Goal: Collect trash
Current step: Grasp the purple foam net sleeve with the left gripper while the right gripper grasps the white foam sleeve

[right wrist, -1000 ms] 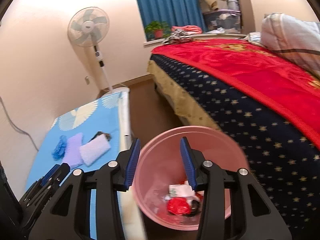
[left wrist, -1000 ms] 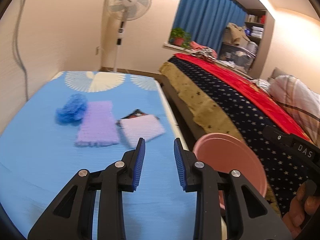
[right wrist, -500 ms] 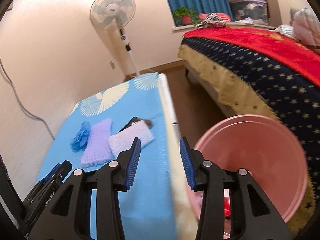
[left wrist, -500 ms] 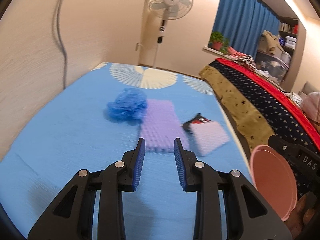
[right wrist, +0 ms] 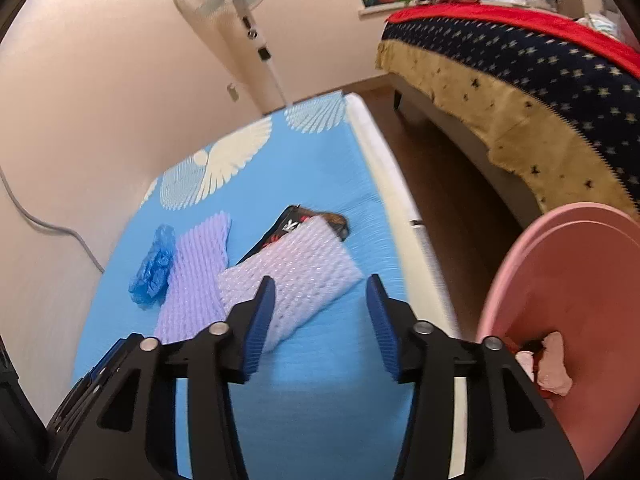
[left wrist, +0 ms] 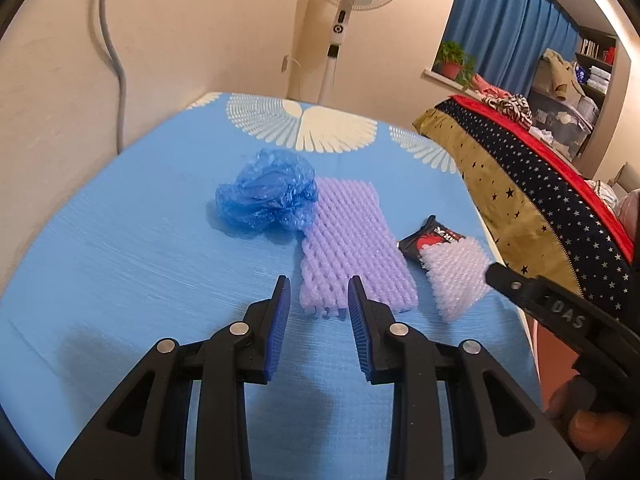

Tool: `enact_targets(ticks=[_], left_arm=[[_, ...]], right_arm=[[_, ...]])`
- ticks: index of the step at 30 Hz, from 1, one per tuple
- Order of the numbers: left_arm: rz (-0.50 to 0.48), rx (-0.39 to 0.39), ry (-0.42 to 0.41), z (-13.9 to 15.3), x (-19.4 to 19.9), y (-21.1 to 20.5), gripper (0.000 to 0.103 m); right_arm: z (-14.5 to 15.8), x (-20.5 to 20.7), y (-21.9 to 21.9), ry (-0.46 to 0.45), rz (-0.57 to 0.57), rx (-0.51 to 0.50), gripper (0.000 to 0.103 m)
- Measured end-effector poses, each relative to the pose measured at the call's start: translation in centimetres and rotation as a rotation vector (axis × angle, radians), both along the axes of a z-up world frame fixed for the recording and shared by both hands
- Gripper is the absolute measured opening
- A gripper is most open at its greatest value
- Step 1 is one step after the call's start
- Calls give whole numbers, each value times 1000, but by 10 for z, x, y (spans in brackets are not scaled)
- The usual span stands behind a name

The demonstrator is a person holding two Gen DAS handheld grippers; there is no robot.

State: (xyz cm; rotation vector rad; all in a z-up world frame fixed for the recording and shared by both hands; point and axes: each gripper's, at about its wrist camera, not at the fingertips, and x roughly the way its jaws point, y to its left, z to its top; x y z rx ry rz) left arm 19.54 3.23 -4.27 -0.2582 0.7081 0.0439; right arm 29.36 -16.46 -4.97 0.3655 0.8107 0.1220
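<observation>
On the blue table (left wrist: 120, 264) lie a crumpled blue plastic bag (left wrist: 266, 198), a purple foam net (left wrist: 352, 246), a pale foam net (left wrist: 456, 276) and a black snack wrapper (left wrist: 430, 238) partly under it. My left gripper (left wrist: 316, 304) is open and empty, just short of the purple net's near end. My right gripper (right wrist: 320, 312) is open and empty above the pale foam net (right wrist: 296, 276). The purple net (right wrist: 192, 276), blue bag (right wrist: 154, 268) and wrapper (right wrist: 296, 222) also show there. The pink bin (right wrist: 576, 304) stands right of the table and holds some trash.
A standing fan (left wrist: 346, 8) is behind the table's far end. A bed (right wrist: 520, 68) with a starred cover runs along the right, with a strip of wood floor (right wrist: 452, 184) between it and the table. A grey cable (left wrist: 114, 60) hangs on the left wall.
Both grippers have swung left, away from the pink bin and over the table. The left one has come close to the purple net, the right one over the pale net. Both stay open.
</observation>
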Motion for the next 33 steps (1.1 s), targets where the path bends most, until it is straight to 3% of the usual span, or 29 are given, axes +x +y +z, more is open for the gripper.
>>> enact_targets(ticks=[7,9,11,12,16,25,33], left_arm=[[-13,-11,52,-8,13,0,35],[-20,-6,71,-10,15,-2,35],[-28,-7,97,-13,18,-4,35],[-35,-14,110,-15,19,-4,34],[-58,-38,114,-17,17,-5,12],[-100,-31,67,-1,0,-15,10],[-146,39,-24,32,-35,-26,10]], right_arm=[[-13,11,13,55,14,-56,50],[-14,10,15,52,29,-61,42],[-14,9,18,48,52,-64,24],[-13,8,20,44,61,-69,21],[-7,1,20,32,78,-85,9],[20,-24,1,-12,48,-82,7],[50,-57,-10,-68,30,-105,7]])
